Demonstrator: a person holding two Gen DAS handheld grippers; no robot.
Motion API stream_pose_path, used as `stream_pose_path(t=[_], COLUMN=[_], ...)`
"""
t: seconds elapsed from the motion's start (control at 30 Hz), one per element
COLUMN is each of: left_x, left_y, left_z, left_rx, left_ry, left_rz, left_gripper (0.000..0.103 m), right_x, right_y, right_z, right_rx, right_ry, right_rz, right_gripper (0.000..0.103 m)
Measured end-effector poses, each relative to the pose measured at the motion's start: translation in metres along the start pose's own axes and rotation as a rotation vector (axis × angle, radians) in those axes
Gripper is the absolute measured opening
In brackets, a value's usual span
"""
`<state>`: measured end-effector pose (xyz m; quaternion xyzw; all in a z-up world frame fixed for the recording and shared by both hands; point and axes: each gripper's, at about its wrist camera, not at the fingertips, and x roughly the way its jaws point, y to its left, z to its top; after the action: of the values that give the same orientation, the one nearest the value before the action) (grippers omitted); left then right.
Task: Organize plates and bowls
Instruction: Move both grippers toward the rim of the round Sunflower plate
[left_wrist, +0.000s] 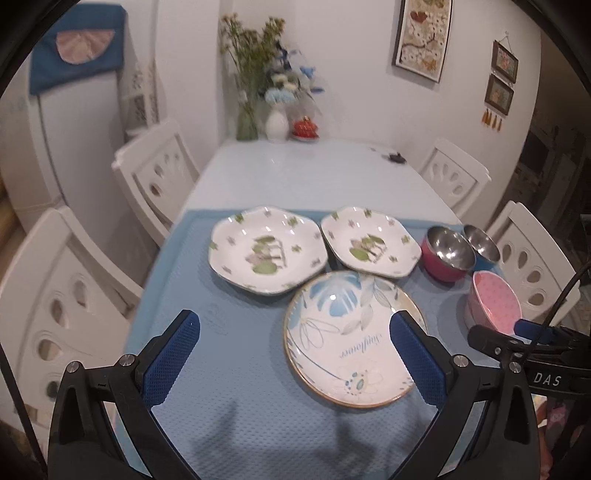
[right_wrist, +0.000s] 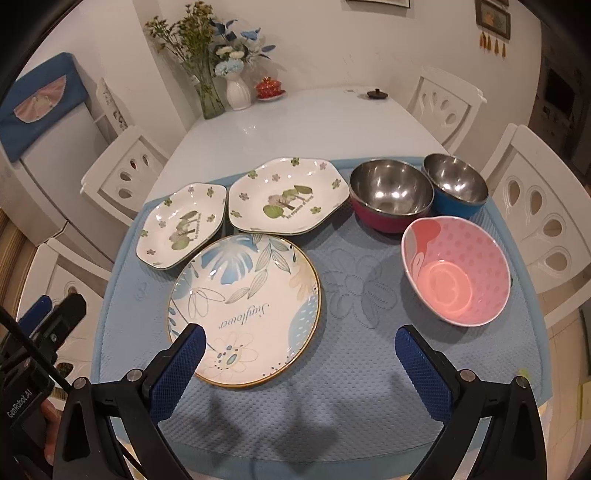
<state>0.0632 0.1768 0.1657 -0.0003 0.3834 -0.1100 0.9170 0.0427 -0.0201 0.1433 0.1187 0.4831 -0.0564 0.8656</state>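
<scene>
On a blue mat (right_wrist: 343, 398) lie a round blue-flowered plate (left_wrist: 347, 332) (right_wrist: 245, 306) and, behind it, two hexagonal white plates with green trees (left_wrist: 266, 249) (left_wrist: 369, 242) (right_wrist: 181, 225) (right_wrist: 286, 195). To the right stand a red steel bowl (right_wrist: 389, 194), a blue steel bowl (right_wrist: 456, 184) and a pink dotted bowl (right_wrist: 456, 271) (left_wrist: 493, 299). My left gripper (left_wrist: 293, 332) hangs open over the mat's front, left of centre. My right gripper (right_wrist: 299, 343) is open too, near the round plate's front edge, holding nothing.
The white table (right_wrist: 295, 125) runs back to vases of flowers (right_wrist: 221, 66) and a small red lidded dish (right_wrist: 269, 88) by the wall. White chairs (right_wrist: 543, 221) (left_wrist: 59, 306) stand along both sides. A small dark object (right_wrist: 376, 94) lies at the far right of the table.
</scene>
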Motion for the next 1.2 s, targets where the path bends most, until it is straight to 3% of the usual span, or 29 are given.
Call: stream_pose_path(t=[0.1, 0.27, 0.4, 0.67, 1.2], left_x=[0.014, 0.043, 0.057, 0.073, 0.072], left_y=[0.004, 0.005, 0.003, 0.003, -0.002], left_z=[-0.001, 0.000, 0.002, -0.001, -0.001], left_rx=[0.008, 0.076, 0.125, 0.134, 0.117], left_ry=[0.026, 0.073, 0.091, 0.152, 0.161], left_rz=[0.011, 0.172, 0.246, 0.227, 0.176], left_gripper=[0.102, 0.102, 0.102, 0.102, 0.102], right_x=[0.008, 0.019, 0.028, 0.046, 0.047], right_y=[0.003, 0.007, 0.012, 0.015, 0.018], right_z=[0.003, 0.009, 0.014, 0.014, 0.009], right_rx=[-0.002, -0.021, -0.037, -0.045, -0.058], right_ry=[0.009, 0.025, 0.041, 0.085, 0.096], right_rz=[-0.016, -0.038, -0.050, -0.062, -0.064], right_gripper=[0.102, 0.102, 0.102, 0.102, 0.102])
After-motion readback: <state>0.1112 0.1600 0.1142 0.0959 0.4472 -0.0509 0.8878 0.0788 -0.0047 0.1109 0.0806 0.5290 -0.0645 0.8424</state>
